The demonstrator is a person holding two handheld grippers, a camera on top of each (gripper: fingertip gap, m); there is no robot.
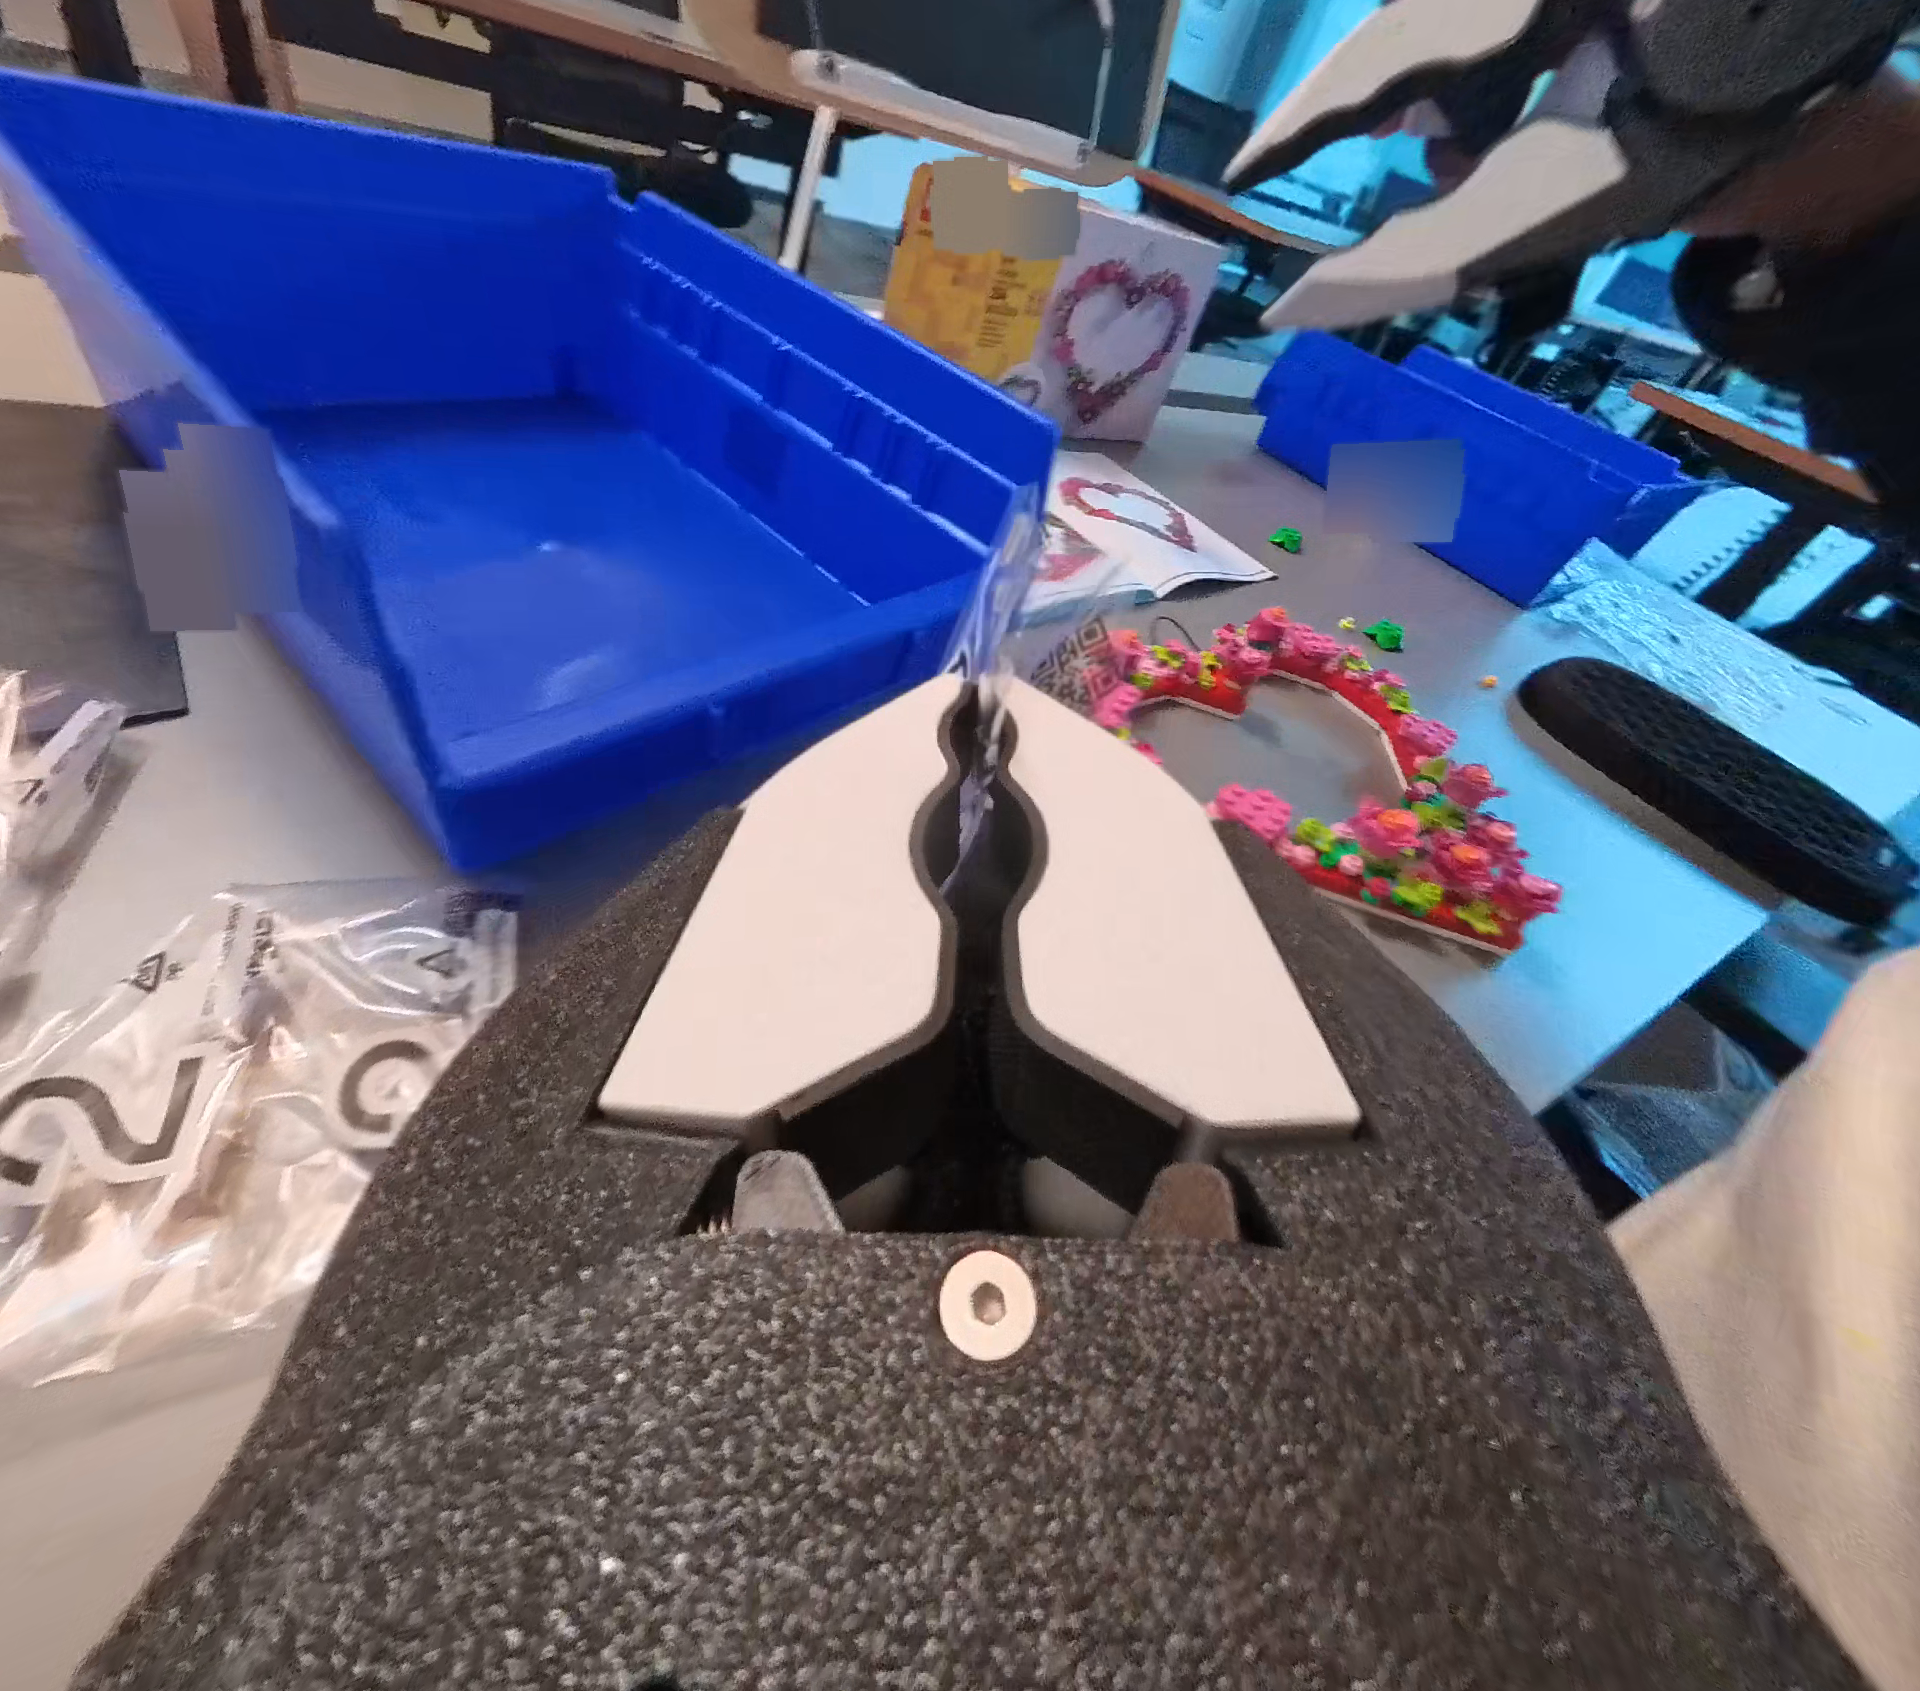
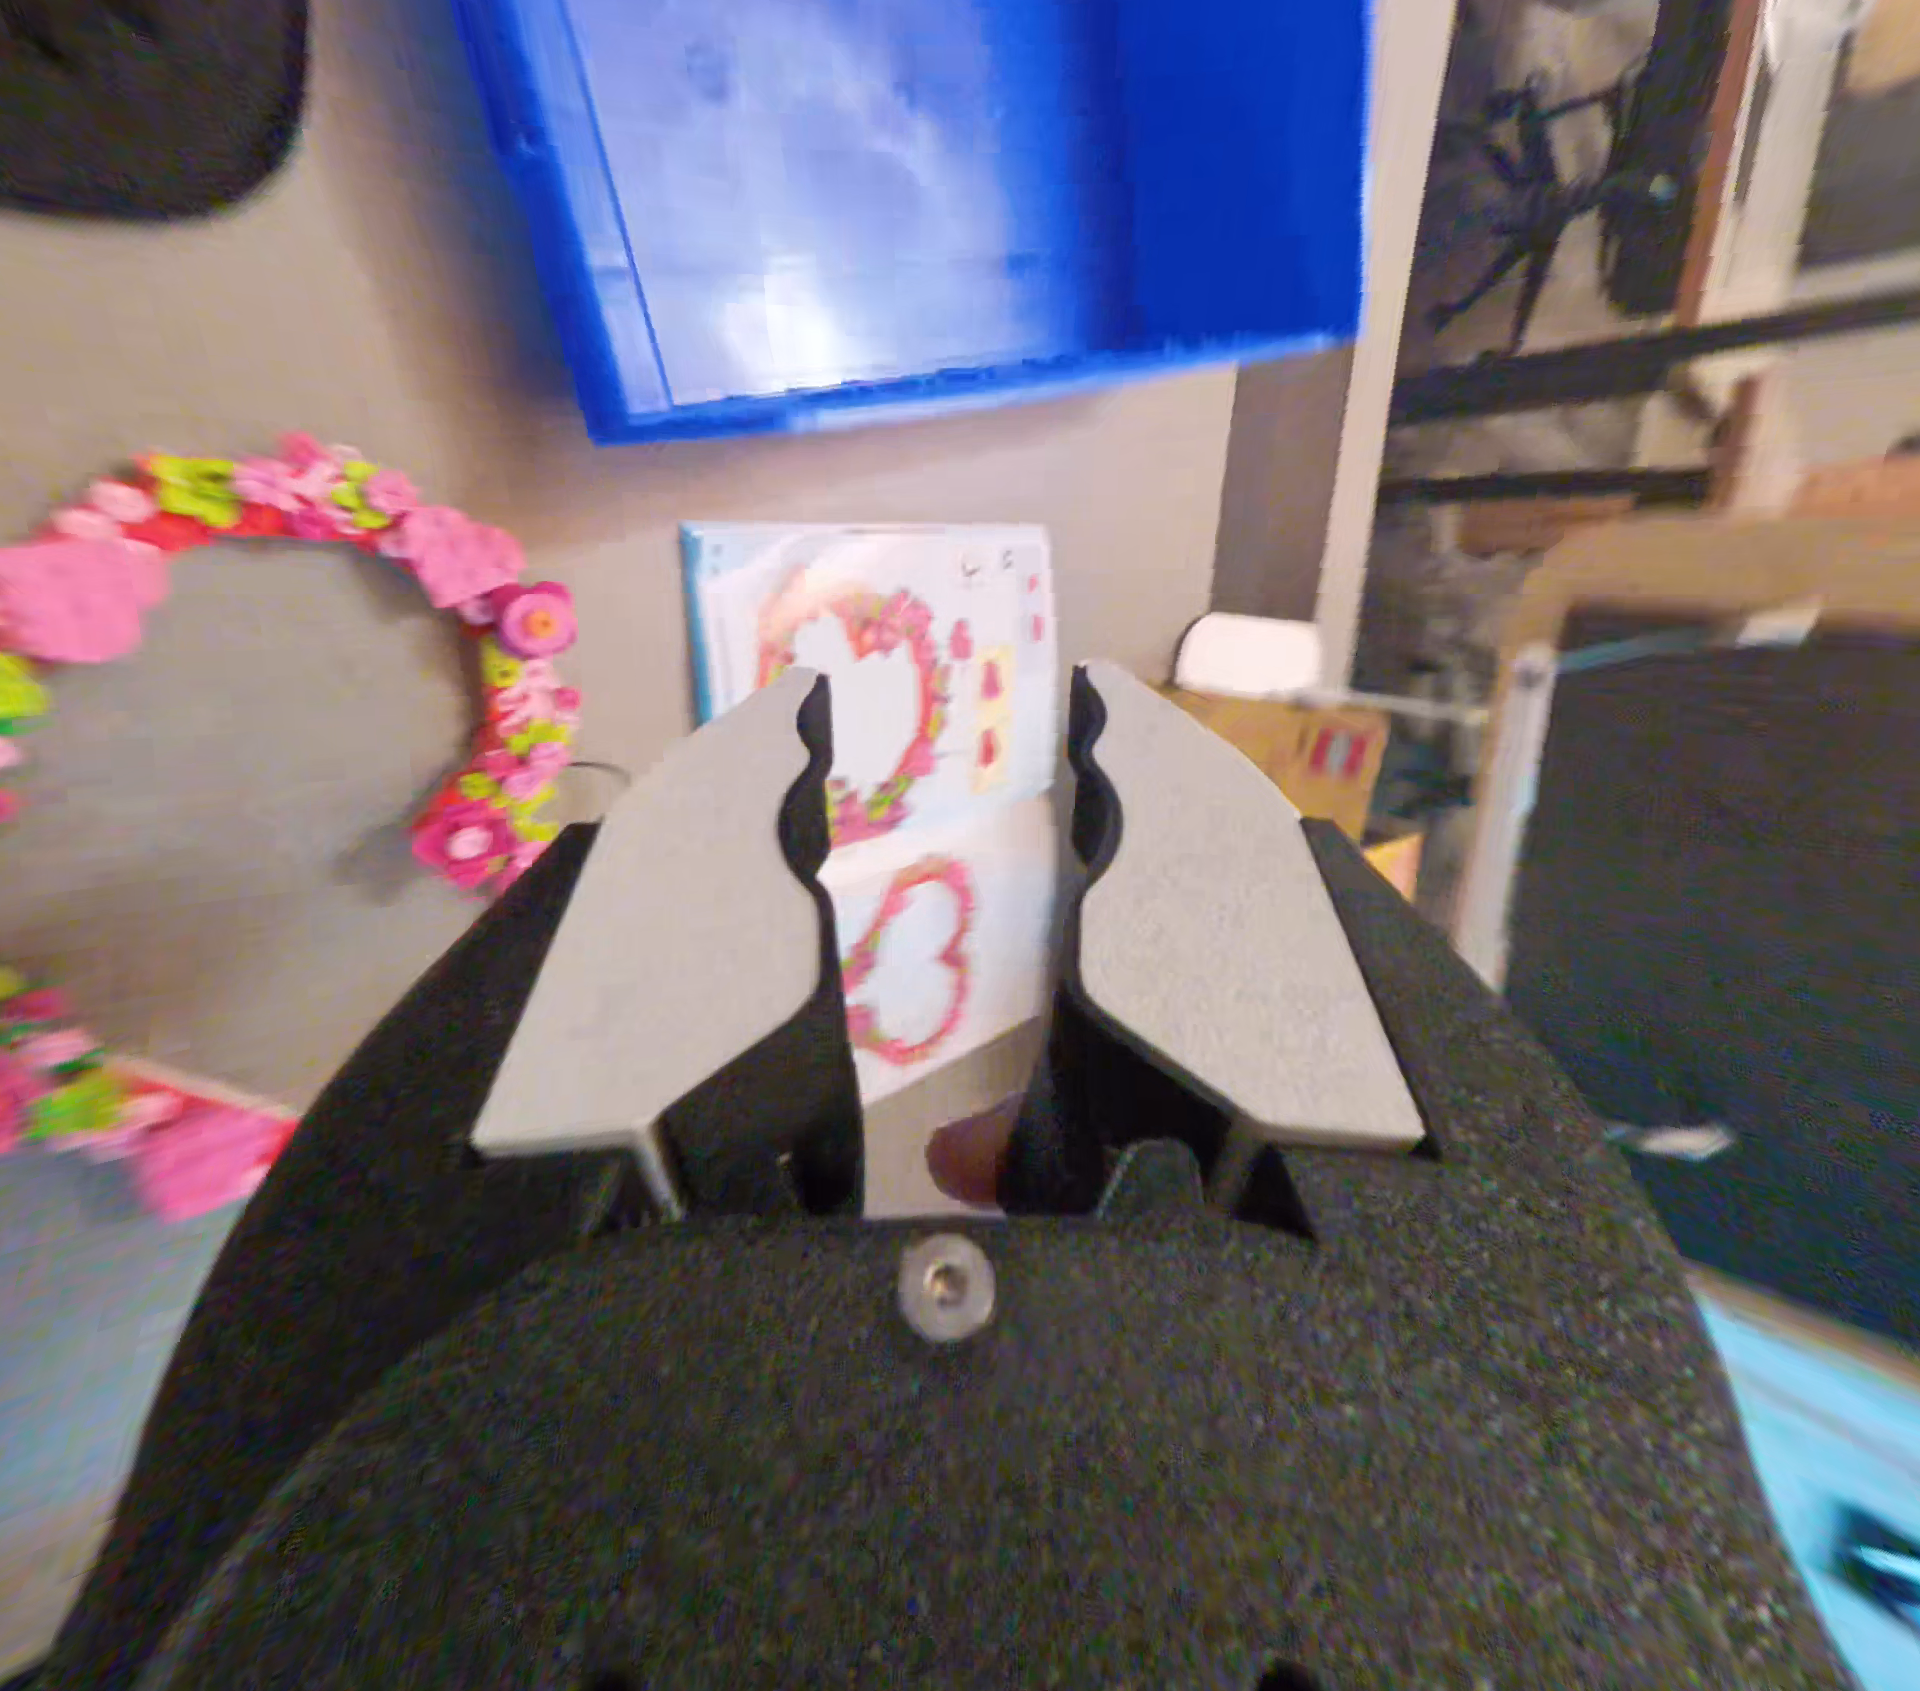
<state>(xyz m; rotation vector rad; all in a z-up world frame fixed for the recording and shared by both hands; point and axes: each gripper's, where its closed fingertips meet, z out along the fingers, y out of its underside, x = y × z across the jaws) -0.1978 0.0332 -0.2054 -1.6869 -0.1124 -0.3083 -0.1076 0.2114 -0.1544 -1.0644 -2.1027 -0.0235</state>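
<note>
My left gripper (image 1: pixel 982 706) is shut on a thin piece of clear plastic film (image 1: pixel 1006 623) that sticks up from between the fingertips, just off the near right corner of a large empty blue bin (image 1: pixel 582 561). A heart-shaped wreath of pink, red and green bricks (image 1: pixel 1382 800) lies on the grey table to its right. My right gripper (image 2: pixel 951 696) is open and empty, held in the air above an open instruction booklet (image 2: pixel 883 602). It also shows at the upper right of the left wrist view (image 1: pixel 1257 247). The wreath (image 2: pixel 312 519) is to its left.
Crumpled clear bags (image 1: pixel 208 1080) lie at the left. A second blue bin (image 1: pixel 1538 446), a picture box (image 1: pixel 1112 311), a black mesh pad (image 1: pixel 1704 779) and loose green bricks (image 1: pixel 1382 631) are on the table. In the right wrist view a blue bin (image 2: pixel 1195 83) sits beyond the booklet.
</note>
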